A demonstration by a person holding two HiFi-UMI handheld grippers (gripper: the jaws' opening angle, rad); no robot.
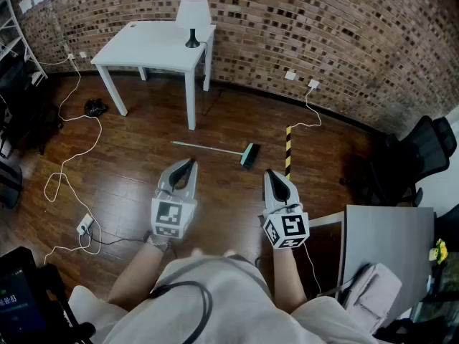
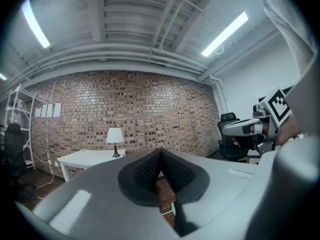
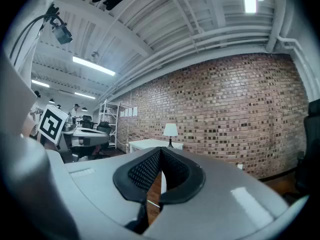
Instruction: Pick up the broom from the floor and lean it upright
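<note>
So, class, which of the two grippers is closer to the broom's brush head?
The right gripper: its tip is just beside the brush head, while the left gripper sits further along, by the handle.

Ceiling tube lights [image 2: 225, 33] glare at two o'clock; the wooden floor [image 1: 129, 185] is dim and sheeny. Fisheye bends the brick wall [image 1: 323, 27]; corners vignette black.

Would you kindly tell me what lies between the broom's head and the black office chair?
Head view: a yellow-and-black striped strip just right of the broom, then bare wooden floor up to the office chair.
</note>
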